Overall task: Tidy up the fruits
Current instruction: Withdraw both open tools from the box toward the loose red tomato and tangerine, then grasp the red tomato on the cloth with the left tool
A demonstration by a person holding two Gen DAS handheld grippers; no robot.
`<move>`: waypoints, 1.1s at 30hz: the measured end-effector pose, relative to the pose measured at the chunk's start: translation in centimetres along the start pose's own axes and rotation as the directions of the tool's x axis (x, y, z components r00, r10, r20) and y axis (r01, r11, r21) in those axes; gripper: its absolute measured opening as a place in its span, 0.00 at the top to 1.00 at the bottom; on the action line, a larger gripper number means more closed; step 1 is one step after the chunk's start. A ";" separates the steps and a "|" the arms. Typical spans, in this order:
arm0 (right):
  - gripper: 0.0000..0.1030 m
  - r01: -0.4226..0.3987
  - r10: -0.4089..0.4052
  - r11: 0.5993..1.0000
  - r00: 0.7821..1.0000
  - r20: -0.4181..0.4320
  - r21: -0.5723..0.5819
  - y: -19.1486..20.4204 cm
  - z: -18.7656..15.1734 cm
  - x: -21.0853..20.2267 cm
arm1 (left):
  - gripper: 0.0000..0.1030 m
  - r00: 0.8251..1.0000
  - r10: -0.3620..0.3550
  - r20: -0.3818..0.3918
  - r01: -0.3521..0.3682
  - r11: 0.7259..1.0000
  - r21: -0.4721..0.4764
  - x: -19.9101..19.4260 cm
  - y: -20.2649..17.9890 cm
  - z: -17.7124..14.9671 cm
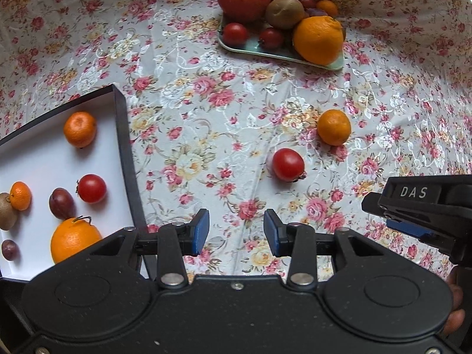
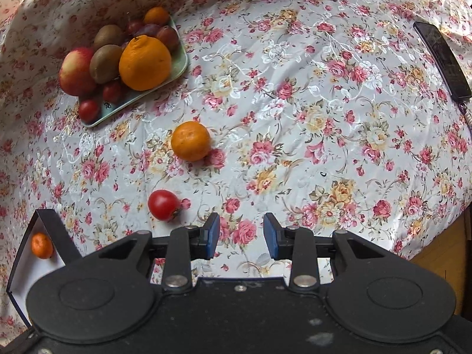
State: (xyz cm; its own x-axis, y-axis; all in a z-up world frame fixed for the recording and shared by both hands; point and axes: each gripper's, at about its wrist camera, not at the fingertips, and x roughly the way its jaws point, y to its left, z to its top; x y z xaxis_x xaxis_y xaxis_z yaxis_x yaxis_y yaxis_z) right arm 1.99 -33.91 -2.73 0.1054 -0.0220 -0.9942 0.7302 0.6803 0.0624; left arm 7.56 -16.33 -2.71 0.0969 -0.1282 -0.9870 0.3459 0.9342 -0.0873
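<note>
Both tools, left [image 1: 236, 233] and right [image 2: 241, 236], hang released above the flowered tablecloth [image 2: 295, 118].

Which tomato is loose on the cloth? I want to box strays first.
The tomato lying alone on the floral tablecloth, below the loose mandarin; the other tomatoes sit in the tray or box.

Your left gripper [image 1: 236, 231] hangs empty, jaws apart, over the floral tablecloth [image 1: 206, 103] — a round red tomato [image 1: 287, 164] and small orange mandarin [image 1: 334, 127] lie ahead.
</note>
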 end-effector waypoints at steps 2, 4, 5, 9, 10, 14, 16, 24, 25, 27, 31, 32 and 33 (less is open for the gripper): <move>0.65 -0.007 0.006 1.000 1.000 0.018 0.014 -0.9 0.3 -0.4 | 0.53 1.000 -0.005 0.002 0.005 1.000 0.008 0.2 -0.9 0.1; 0.66 -0.015 0.014 1.000 0.999 0.042 0.016 -1.5 0.6 -0.9 | 0.53 1.000 -0.005 -0.001 0.005 1.000 0.021 0.5 -1.9 0.2; 0.66 -0.009 0.008 1.000 0.999 0.048 0.019 -1.8 0.7 -1.1 | 0.53 1.000 -0.003 -0.004 0.003 1.000 0.027 0.7 -2.2 0.2; 0.66 0.008 -0.010 0.998 1.000 0.024 0.063 -3.2 1.3 -0.8 | 0.53 1.000 -0.001 -0.016 0.002 0.999 0.032 1.5 -3.3 0.3; 0.66 0.009 -0.010 0.998 1.000 0.013 0.063 -3.5 1.5 -0.6 | 0.53 1.000 -0.003 -0.015 0.004 1.000 0.029 1.6 -3.5 0.4; 0.66 0.003 -0.003 0.998 1.000 0.000 0.060 -4.1 1.8 -0.4 | 0.53 1.000 -0.017 0.008 0.017 1.000 0.018 1.9 -4.0 0.7; 0.66 0.026 -0.028 0.997 0.999 0.028 0.067 -4.4 1.8 -0.5 | 0.53 0.999 -0.027 0.030 0.027 1.000 0.008 1.9 -4.1 1.0; 0.66 0.125 -0.128 0.991 0.991 0.050 0.057 -4.6 2.3 0.8 | 0.53 0.998 -0.019 0.062 0.019 1.000 0.001 3.5 -4.9 2.2; 0.66 0.126 -0.128 0.991 0.991 0.038 0.047 -4.5 2.5 1.0 | 0.53 0.998 -0.016 0.059 0.016 1.000 0.002 3.8 -5.0 2.3; 0.66 0.116 -0.116 0.992 0.993 0.016 0.040 -4.3 2.7 1.2 | 0.53 0.999 -0.016 0.052 0.016 1.000 -0.001 4.3 -5.1 2.6; 0.66 0.091 -0.090 0.995 0.996 -0.022 0.048 -4.0 2.8 1.5 | 0.53 0.999 -0.012 0.036 0.013 1.000 -0.019 5.4 -5.1 2.9; 0.66 0.090 -0.089 0.995 0.996 -0.031 0.050 -4.1 2.9 1.6 | 0.53 0.999 -0.007 0.031 0.008 1.000 -0.023 5.6 -5.0 2.9; 0.66 0.093 -0.091 0.994 0.995 -0.040 0.054 -4.1 2.9 1.7 | 0.53 1.000 -0.002 0.028 0.003 1.000 -0.027 5.9 -5.0 2.9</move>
State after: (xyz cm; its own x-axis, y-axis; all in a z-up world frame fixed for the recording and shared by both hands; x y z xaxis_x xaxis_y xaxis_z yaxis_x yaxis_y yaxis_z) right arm 1.13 -38.89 -4.44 0.0111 -0.0542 -0.9985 0.7719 0.6352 -0.0259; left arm 9.10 -22.68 -7.68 0.1218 -0.1395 -0.9827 0.3208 0.9425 -0.0940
